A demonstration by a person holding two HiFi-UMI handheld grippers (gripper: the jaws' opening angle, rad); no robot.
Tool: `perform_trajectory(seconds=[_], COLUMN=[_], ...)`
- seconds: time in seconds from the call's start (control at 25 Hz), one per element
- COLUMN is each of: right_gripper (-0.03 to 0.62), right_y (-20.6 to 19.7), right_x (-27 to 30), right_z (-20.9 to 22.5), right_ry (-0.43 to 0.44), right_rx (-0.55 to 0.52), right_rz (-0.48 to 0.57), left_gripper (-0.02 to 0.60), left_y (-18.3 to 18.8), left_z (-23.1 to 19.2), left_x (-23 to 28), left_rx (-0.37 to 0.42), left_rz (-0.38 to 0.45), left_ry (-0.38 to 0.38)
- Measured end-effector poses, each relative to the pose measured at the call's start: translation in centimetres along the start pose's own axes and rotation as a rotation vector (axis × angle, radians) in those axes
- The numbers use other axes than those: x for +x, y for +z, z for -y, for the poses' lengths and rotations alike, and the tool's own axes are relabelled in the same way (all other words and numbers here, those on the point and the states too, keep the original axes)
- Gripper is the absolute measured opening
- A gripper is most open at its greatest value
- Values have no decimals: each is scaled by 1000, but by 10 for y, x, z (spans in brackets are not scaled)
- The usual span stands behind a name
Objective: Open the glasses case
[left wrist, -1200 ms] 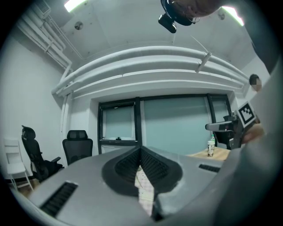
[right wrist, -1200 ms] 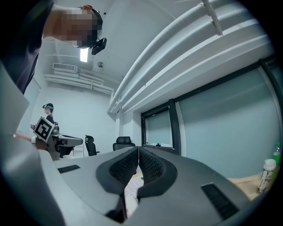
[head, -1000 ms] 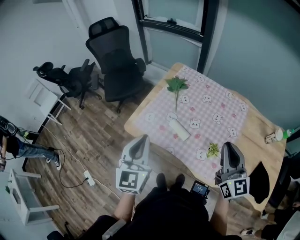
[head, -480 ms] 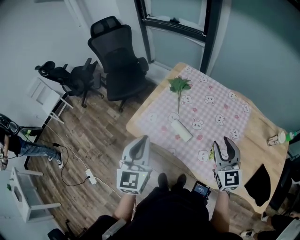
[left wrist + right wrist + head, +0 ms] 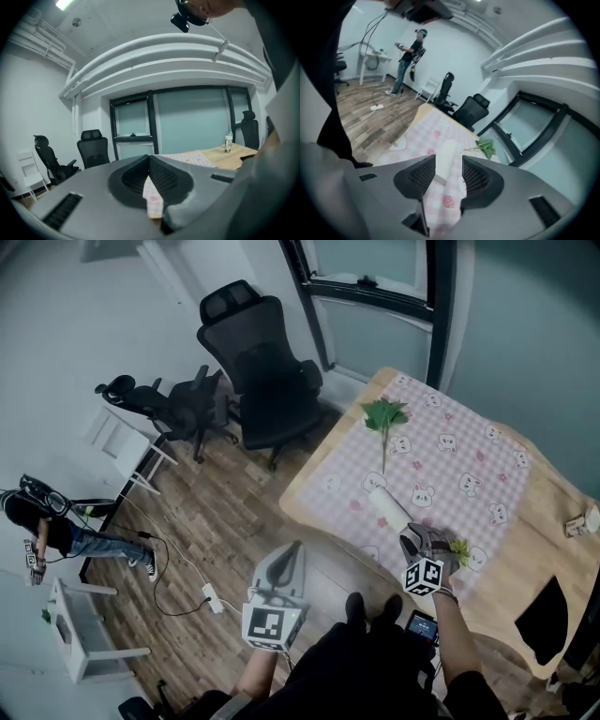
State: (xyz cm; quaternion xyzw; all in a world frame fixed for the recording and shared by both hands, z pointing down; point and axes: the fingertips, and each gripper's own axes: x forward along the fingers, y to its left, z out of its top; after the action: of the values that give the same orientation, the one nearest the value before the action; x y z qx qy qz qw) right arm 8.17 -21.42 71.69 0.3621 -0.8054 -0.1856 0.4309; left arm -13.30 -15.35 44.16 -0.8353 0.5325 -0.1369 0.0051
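Note:
The white glasses case (image 5: 388, 506) lies closed on the pink checked cloth (image 5: 450, 460) near the table's front-left edge. My right gripper (image 5: 412, 536) hangs just in front of it, pointing at it and tilted down. Its jaws have just been opening and now stand open with nothing between them. In the right gripper view the case (image 5: 446, 149) shows through the gap beyond the right gripper (image 5: 448, 162). My left gripper (image 5: 292, 551) hovers over the wooden floor, left of the table, jaws together. In its own view the left gripper (image 5: 150, 163) holds nothing.
A leafy green sprig (image 5: 384, 415) lies on the cloth beyond the case, a smaller one (image 5: 459, 550) beside my right gripper. Black office chairs (image 5: 265, 371) stand left of the table. A black item (image 5: 544, 607) lies on the bare wood (image 5: 562, 559). A person (image 5: 45, 532) stands far left.
My right gripper has dropped from beside my body to the table's near edge, rolled over, and gone from shut to open. The left gripper sank slightly.

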Motion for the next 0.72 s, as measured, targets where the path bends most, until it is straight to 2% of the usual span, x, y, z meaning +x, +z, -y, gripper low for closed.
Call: perform_trajectory(seconds=[0.08, 0.16, 0.28, 0.64, 0.72], right_gripper=[169, 169, 169, 158, 123], right_y=[-13, -21, -24, -28, -28], right_x=[22, 33, 44, 65, 66], right_z=[-31, -44, -48, -48, -50], right_ry=[48, 39, 8, 35, 42], right_rx=[-81, -126, -164, -203, -214], right_rz=[-38, -59, -71, -68, -68], left_gripper=[0, 0, 0, 0, 0], left_y=[-5, -10, -20, -28, -27], left_z=[-6, -11, -17, -16, -14], left_x=[-8, -15, -23, -28, -25], left_rx=[15, 12, 30, 15, -8], left_rz=[-27, -56, -87, -118, -122], left_ry=[13, 31, 46, 59, 62])
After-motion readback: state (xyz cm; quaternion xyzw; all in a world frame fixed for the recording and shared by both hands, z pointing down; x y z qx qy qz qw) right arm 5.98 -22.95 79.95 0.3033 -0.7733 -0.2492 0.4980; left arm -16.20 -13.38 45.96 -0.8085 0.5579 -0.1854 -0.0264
